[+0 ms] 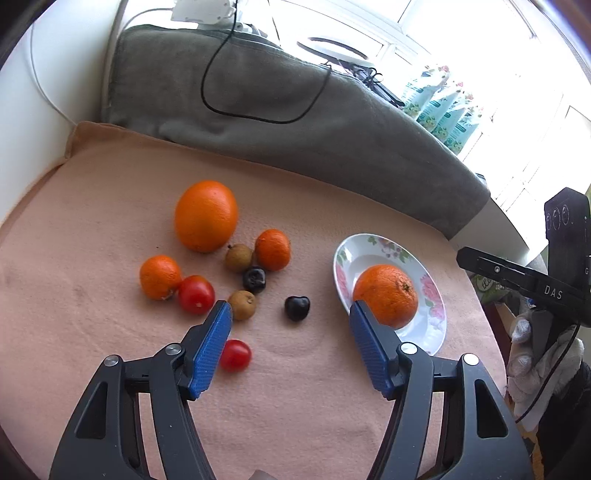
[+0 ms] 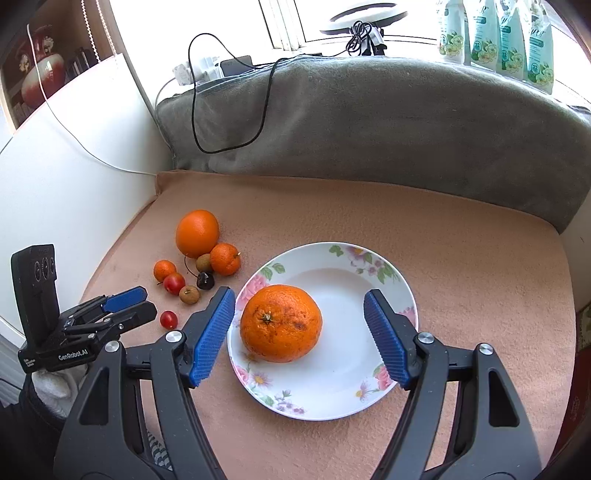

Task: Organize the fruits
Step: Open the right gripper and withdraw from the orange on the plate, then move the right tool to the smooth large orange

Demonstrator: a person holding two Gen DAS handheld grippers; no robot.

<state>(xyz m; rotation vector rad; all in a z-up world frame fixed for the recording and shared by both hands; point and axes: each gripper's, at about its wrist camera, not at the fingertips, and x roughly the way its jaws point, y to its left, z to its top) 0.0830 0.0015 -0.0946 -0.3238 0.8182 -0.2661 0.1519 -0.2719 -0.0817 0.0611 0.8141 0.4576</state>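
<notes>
A floral white plate holds one orange. Left of it on the peach cloth lie a big orange, small mandarins, red tomatoes, brown longans, and dark cherries. My left gripper is open and empty above the cloth, a cherry between its jaws' line. My right gripper is open and empty over the plate, astride the orange without touching it. The left gripper also shows in the right wrist view.
A grey rolled blanket with a black cable lies along the back. A white wall bounds the left. Green bottles stand on the sill. The right gripper's body sits at the cloth's right edge.
</notes>
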